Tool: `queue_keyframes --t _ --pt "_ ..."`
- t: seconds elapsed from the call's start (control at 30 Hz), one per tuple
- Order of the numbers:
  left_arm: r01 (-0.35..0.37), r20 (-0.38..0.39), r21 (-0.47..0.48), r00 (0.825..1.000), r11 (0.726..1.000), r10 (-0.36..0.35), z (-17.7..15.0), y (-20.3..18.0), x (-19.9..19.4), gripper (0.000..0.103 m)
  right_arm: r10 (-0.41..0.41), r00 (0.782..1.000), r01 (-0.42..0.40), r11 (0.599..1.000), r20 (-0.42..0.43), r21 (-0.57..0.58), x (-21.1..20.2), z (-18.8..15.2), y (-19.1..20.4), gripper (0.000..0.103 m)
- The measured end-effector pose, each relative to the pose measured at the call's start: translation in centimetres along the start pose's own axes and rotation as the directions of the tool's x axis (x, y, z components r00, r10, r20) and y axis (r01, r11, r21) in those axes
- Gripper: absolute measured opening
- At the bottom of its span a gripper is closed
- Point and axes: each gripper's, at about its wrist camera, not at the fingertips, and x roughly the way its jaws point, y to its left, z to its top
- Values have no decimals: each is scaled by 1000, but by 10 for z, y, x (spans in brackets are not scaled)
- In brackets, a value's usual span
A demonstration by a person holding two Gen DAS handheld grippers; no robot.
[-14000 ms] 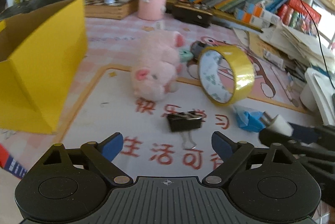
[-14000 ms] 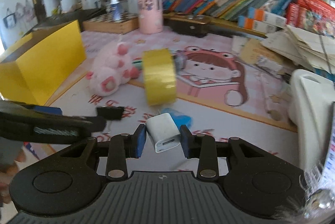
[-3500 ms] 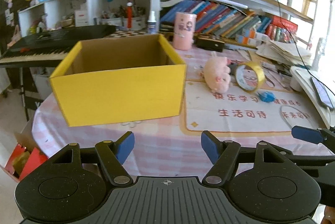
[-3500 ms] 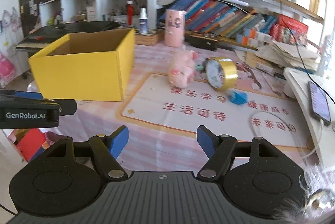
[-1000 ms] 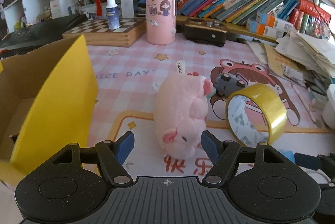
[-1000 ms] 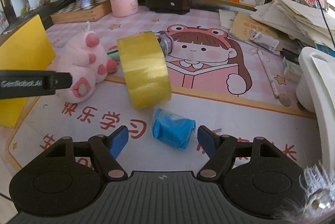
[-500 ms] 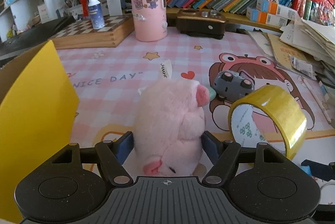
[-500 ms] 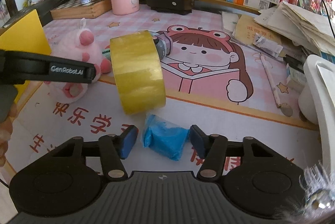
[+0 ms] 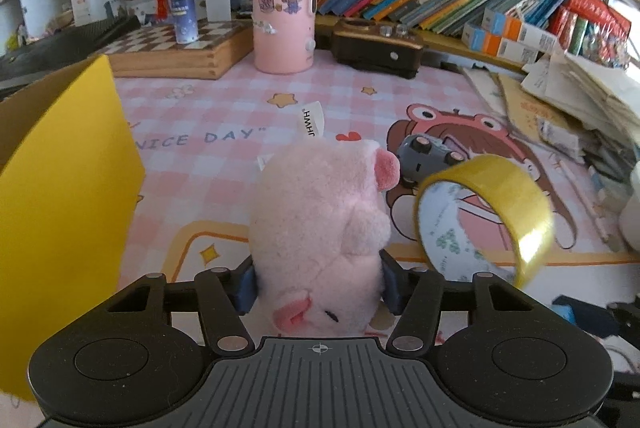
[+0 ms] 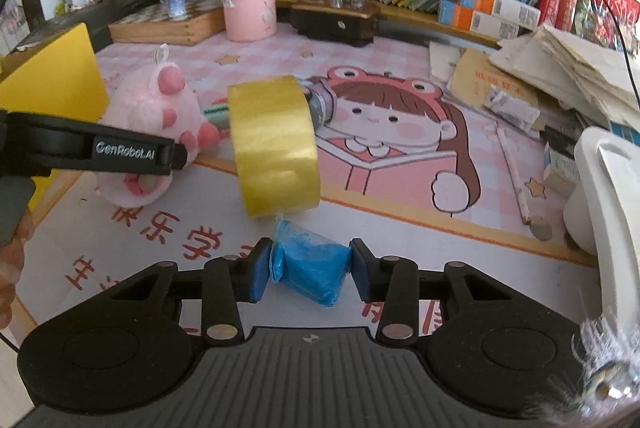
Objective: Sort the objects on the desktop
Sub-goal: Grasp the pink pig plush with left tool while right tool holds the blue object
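Tape roll [image 10: 276, 144], yellow and standing on edge on the pink desk mat [image 10: 400, 164], is the landmark. Just left of it lies the pink plush pig [image 9: 320, 228], and the left gripper [image 9: 318, 286] has just been closing and now squeezes the pig's sides. Just in front of the roll, the right gripper [image 10: 310, 270] has likewise been closing and clamps the blue packet [image 10: 308, 268]. Farther left stands the yellow box [image 9: 60, 188].

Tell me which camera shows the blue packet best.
The right wrist view. There the blue packet lies close and whole between the right gripper, whose pads have just been closing onto its ends. The left wrist view shows only a sliver of blue at the lower right, behind the yellow tape roll.
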Motion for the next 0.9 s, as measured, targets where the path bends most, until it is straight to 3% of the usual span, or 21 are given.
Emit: queue_keyframes --t 0.47,0.9 --pt "45 63 16 997 999 -46 -22 2 -66 57 54 998 -54 999 35 1 -32 -2 7 38" --pt "62 60 -16 996 998 -61 -50 11 -97 57 87 995 -85 995 38 -49 -52 -15 26 38"
